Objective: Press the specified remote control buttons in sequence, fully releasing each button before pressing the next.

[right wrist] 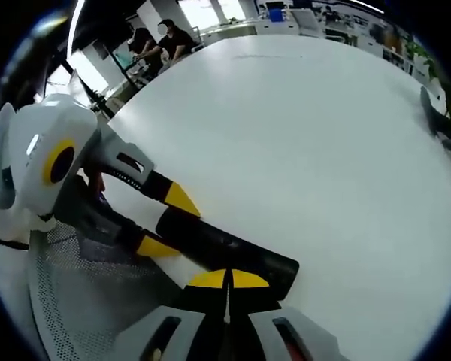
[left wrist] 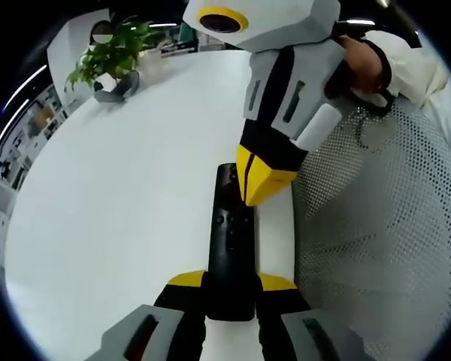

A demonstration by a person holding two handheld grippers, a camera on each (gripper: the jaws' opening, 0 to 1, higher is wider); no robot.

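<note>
The black remote [left wrist: 231, 248] lies lengthwise on the white table [left wrist: 120, 195], close to its edge, beside a mesh chair back [left wrist: 376, 226]. The left gripper [left wrist: 231, 289] pinches the near end of the remote between its yellow-tipped jaws. The right gripper [left wrist: 264, 186] comes down from above with its jaws pressed together, their tip resting on the remote's upper part beside the buttons. A potted plant [left wrist: 109, 56] stands far off.

In the right gripper view the right gripper [right wrist: 227, 280], jaws closed, touches the remote [right wrist: 225, 252], while the left gripper [right wrist: 164, 222] clamps its far end.

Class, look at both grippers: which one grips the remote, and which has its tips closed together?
The left gripper clamps the black remote between its jaws; the right gripper has its tips closed, over the buttons.
</note>
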